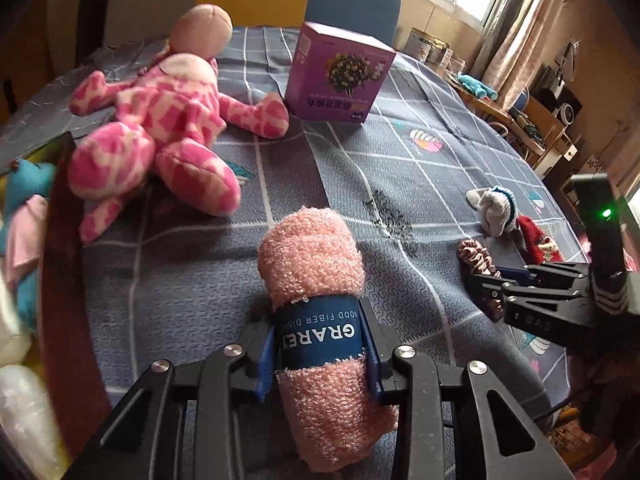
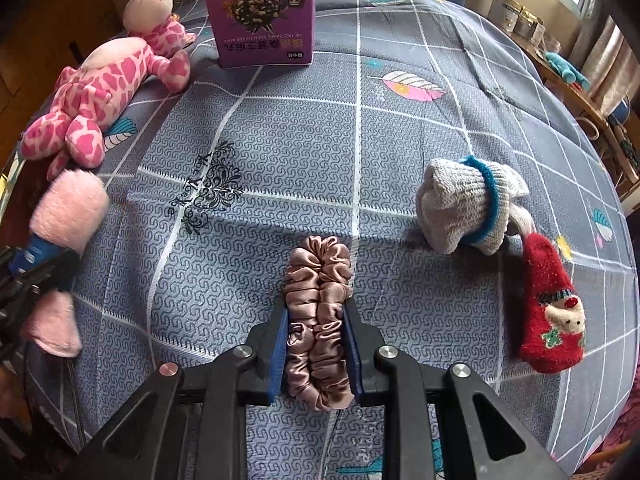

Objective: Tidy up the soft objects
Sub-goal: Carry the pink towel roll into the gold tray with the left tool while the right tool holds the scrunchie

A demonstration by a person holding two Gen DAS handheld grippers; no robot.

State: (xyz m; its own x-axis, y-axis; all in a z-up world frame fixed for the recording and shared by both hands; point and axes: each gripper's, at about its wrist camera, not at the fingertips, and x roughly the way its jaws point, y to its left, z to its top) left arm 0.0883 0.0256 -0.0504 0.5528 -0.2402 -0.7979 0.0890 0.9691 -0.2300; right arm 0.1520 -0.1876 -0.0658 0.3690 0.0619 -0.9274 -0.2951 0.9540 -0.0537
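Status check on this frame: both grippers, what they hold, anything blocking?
Left gripper shut on rolled pink towel. Right gripper shut on satin scrunchie. Both items on the tablecloth. Plush toy, socks nearby, nothing blocking.

A big table [image 2: 400, 128] wears a grey-blue cloth with white squares. A purple box [image 2: 262, 16] stands near the far edge. Left of the box lies a pink spotted plush toy [image 2: 100, 92]. Nearer than the box, to the right, sit a grey knit sock [image 2: 464, 208] and a red sock [image 2: 550, 316], which seem to touch.
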